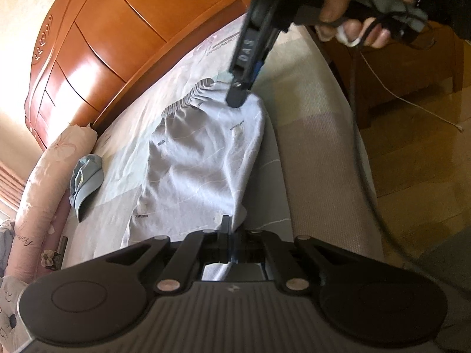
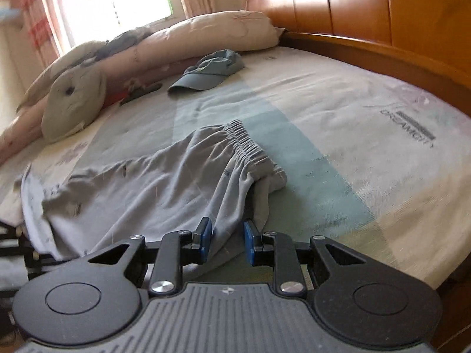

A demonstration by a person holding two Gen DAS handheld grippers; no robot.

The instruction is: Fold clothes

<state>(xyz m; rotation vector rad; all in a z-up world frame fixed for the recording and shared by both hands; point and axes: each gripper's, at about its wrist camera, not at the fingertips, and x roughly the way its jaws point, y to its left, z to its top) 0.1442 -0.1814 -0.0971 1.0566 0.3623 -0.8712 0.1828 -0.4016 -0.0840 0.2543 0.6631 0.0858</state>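
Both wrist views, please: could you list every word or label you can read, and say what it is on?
"DAS": on the right gripper, on one of its fingers.
"DREAM...", rest unclear: printed on the sheet.
Small dark prints on the grey shorts: too small to read.
Script on the pillow: unreadable.

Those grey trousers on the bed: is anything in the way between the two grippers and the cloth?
Nothing visible. The left gripper is shut on one end of the grey trousers. The right gripper has the waistband end's cloth lying between its fingers. The cap lies well clear, near the pillows.
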